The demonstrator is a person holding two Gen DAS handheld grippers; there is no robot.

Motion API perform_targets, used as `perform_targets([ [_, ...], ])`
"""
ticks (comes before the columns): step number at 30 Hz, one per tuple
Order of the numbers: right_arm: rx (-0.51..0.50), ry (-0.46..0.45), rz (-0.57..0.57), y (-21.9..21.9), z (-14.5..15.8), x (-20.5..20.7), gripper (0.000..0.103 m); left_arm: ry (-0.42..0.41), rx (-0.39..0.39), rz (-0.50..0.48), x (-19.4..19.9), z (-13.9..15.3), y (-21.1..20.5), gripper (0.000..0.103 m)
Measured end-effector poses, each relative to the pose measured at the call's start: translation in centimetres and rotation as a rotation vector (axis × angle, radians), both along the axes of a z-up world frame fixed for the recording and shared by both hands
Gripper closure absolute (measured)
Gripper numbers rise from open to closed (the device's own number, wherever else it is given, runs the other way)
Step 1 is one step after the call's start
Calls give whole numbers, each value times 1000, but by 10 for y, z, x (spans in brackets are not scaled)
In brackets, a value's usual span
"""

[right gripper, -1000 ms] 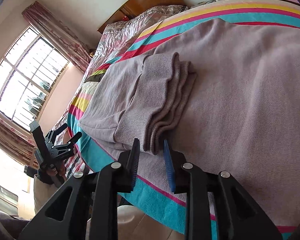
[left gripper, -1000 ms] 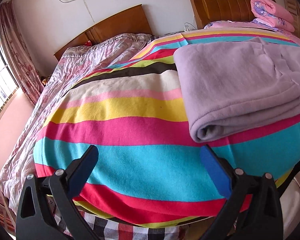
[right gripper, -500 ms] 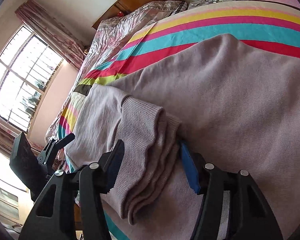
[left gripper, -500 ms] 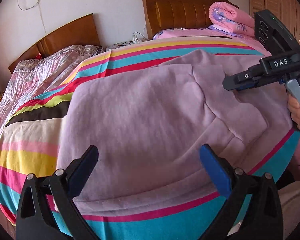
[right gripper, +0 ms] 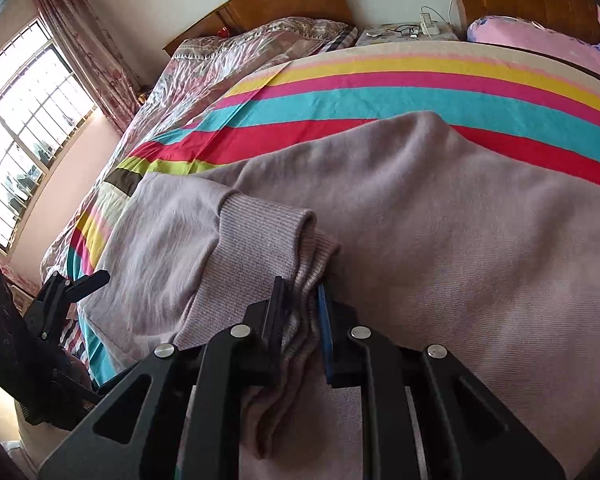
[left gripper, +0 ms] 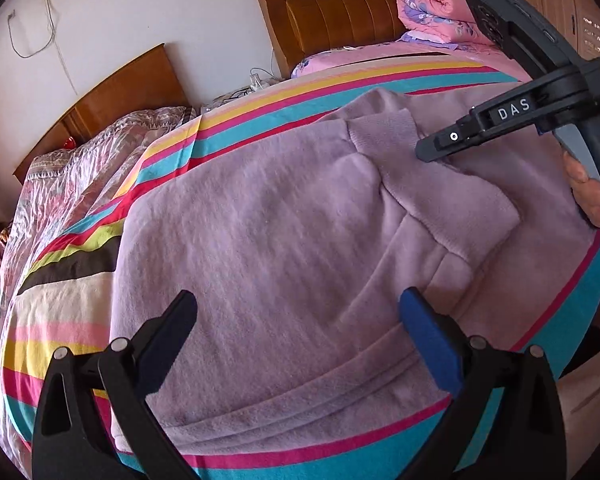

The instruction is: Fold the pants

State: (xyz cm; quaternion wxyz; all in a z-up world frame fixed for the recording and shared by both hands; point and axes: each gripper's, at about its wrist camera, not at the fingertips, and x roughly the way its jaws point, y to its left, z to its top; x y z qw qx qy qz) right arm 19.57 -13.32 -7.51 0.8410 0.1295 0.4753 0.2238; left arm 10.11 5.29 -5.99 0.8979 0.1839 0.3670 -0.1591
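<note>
Left wrist view: soft lilac fleece pants (left gripper: 300, 240) spread mid-frame over striped blanket (left gripper: 80, 280); left gripper (left gripper: 296, 332) spread wide, empty.

Right wrist view: right gripper (right gripper: 302, 312), jaws just closing, pinching stacked ribbed cuffs (right gripper: 260, 248) at lower centre.

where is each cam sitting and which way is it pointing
Left wrist: sits on the left claw, jaws open, looking down over the lilac pants on the striped bed; a hand holds the right claw.
Right wrist: sits on the right claw, which has just closed on the pants' ribbed cuff, facing the window.
Shared: pants, bed, each other's claw.
</note>
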Motion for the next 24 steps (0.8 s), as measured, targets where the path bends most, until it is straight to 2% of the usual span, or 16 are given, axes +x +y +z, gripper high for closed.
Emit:
perform_targets([
  [1, 19, 5, -14, -6, 1, 0, 89, -4, -18, -11, -2, 2, 2, 2],
  [3, -38, -52, -22, -4, 13, -7, 92, -10, -38, -45, -8, 8, 2, 2],
  [5, -25, -68, -27, -4, 22, -10, 94, -42, -16, -44, -12, 15, 0, 2],
  [6, -25, -84, -37, -6, 25, -13, 99, -51, -14, -43, -13, 18, 1, 2],
  [8, -5, -90, -59, -12, 28, -15, 99, -51, -23, -35, -10, 20, 6, 2],
  [11, 60, -34, -107, -30, 22, -10, 77, -41, -33, -5, -8, 18, 12, 2],
  [13, 64, -35, -142, -38, 21, -10, 23, -51, -74, 6, -9, 26, 20, 2],
  [16, 32, -133, -91, -26, 38, -13, 26, -62, -158, 74, 6, 46, 34, 2],
  [18, -31, -201, -5, 3, 53, -11, 30, -50, -194, 178, 29, 58, 45, 1],
  [21, -162, -278, 169, 59, 58, -10, 32, 32, -193, 332, 71, 52, 58, 1],
  [24, -338, -251, 253, 90, 31, -7, 34, 114, -121, 379, 90, 23, 56, 1],
])
